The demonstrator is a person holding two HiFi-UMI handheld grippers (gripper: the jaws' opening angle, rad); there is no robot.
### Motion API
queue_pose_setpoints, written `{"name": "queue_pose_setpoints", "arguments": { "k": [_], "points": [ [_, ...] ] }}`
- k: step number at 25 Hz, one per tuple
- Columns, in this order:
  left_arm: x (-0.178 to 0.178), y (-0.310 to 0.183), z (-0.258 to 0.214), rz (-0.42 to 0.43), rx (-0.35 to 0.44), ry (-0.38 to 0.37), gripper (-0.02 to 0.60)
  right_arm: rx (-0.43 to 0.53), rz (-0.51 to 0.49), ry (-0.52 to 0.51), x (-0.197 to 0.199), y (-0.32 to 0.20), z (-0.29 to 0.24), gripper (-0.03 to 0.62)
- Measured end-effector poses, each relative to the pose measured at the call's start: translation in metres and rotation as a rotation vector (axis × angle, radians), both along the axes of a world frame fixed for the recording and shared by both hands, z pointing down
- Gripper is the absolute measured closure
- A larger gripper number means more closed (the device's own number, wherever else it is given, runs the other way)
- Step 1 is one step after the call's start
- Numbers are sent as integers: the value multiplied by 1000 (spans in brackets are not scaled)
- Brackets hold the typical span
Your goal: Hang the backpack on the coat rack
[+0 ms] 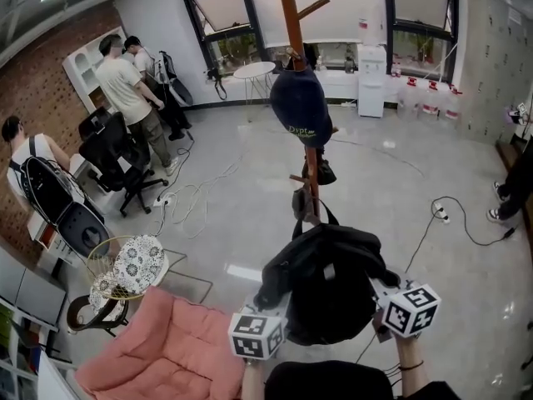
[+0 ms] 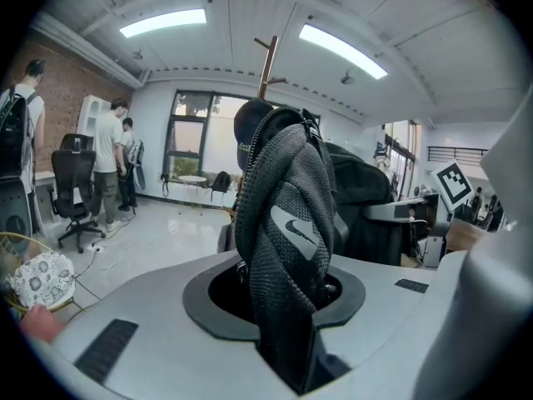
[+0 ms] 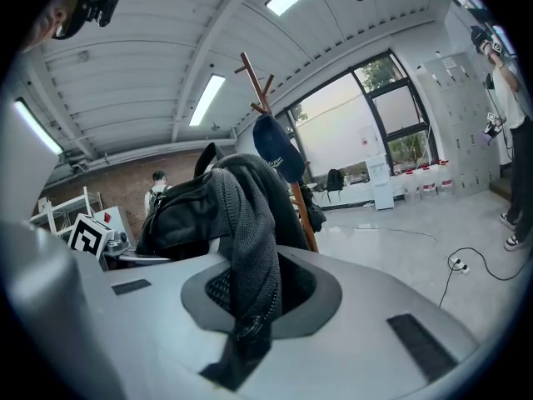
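Observation:
I hold a black backpack (image 1: 325,286) up in front of the wooden coat rack (image 1: 293,23), between both grippers. My left gripper (image 1: 279,313) is shut on one mesh shoulder strap (image 2: 287,223) that bears a white logo. Shut on the other mesh strap (image 3: 250,248) is my right gripper (image 1: 380,297). In the left gripper view the strap rises straight out of my left gripper (image 2: 287,298). The right gripper view shows the bag's body (image 3: 179,211) left of my right gripper (image 3: 250,302). A dark blue cap (image 1: 300,102) and a small bag (image 1: 321,172) hang on the rack.
A pink cushion (image 1: 166,348) and a wire chair with a floral pad (image 1: 129,269) lie at the lower left. Two people (image 1: 125,82) and an office chair (image 1: 117,161) stand at the left. A cable (image 1: 466,223) crosses the floor on the right, near another person's legs (image 1: 516,182).

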State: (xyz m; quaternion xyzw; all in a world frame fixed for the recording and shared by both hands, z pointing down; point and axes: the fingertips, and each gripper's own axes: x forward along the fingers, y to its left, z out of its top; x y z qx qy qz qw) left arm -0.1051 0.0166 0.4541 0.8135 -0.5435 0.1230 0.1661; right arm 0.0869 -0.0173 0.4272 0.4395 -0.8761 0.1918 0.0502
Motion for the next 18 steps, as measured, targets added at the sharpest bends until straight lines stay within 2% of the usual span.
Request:
{"name": "queue_pose_setpoints", "arguments": {
  "k": [10,18],
  "points": [
    [-19,-89,1,75,-3,4,456,-2,71,9,-17,-72,-2,560],
    [-25,-137,11,122,-23,0,456,-10,109,13,-22,-115,8,560]
  ]
}}
